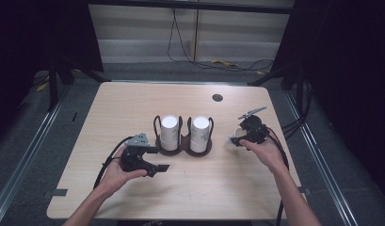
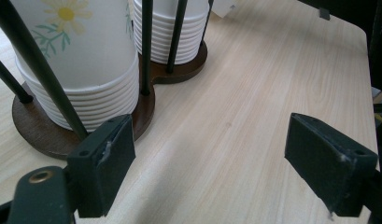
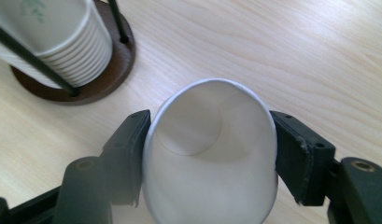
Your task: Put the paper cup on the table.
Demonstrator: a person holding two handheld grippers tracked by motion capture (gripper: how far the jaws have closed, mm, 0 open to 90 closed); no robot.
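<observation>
A dark wooden cup holder [image 1: 183, 149] with black wire posts stands mid-table and carries two stacks of white paper cups [image 1: 170, 129] [image 1: 200, 132]. My right gripper [image 1: 238, 139], to the right of the holder, is shut on a single white paper cup [image 3: 202, 186]; the pads squeeze its wall into an oval, and its open mouth faces the camera. My left gripper [image 2: 212, 163] rests low on the table in front of the holder's left side, jaws open with nothing between them. The nearer stack [image 2: 81, 70] has a daisy print.
The light wooden table [image 1: 133, 103] has a round cable hole [image 1: 217, 98] at the back right. Cables trail from both grippers toward the front edge. Dark floor and metal rails surround the table.
</observation>
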